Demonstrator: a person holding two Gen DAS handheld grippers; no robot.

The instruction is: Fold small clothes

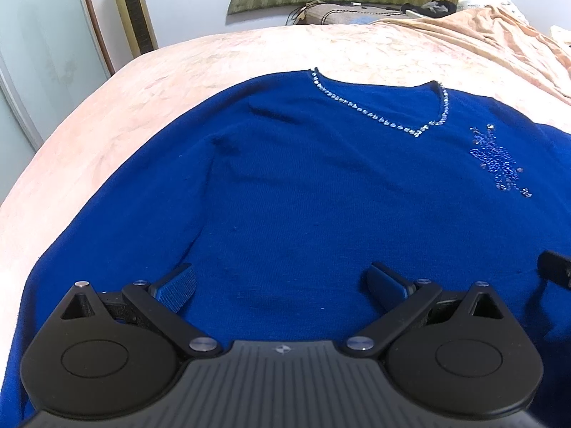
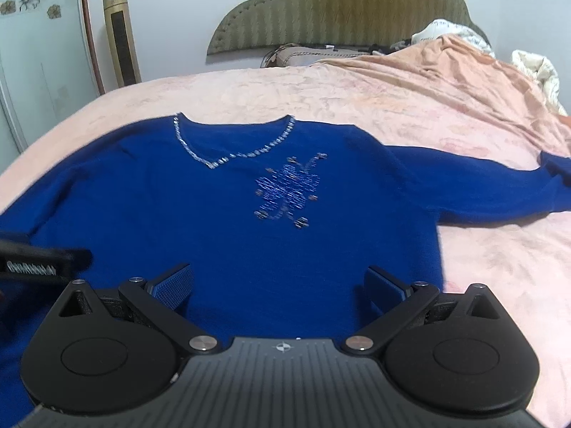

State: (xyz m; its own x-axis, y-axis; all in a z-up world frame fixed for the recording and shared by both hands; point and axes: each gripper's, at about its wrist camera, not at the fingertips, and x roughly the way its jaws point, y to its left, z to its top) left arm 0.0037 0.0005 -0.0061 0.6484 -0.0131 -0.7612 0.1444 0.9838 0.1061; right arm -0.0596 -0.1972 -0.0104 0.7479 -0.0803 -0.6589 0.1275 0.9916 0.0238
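A royal blue V-neck sweater [image 1: 303,185] lies flat, front up, on the bed. It has a rhinestone neckline [image 1: 385,114] and a beaded motif [image 1: 499,164] on the chest. It also shows in the right wrist view [image 2: 214,221], with one sleeve [image 2: 499,189] stretched out to the right. My left gripper [image 1: 282,285] is open and empty above the sweater's lower left part. My right gripper [image 2: 280,283] is open and empty above the lower middle. Each gripper's edge shows in the other's view: the right one [image 1: 555,267] and the left one [image 2: 32,264].
The bed has a pink patterned cover [image 2: 321,92]. A bunched peach blanket [image 2: 446,67] and white bedding [image 2: 535,71] lie at the far right. A padded headboard [image 2: 342,10] stands behind, and a gold tower fan [image 2: 119,35] and a glass door [image 1: 32,71] at the left.
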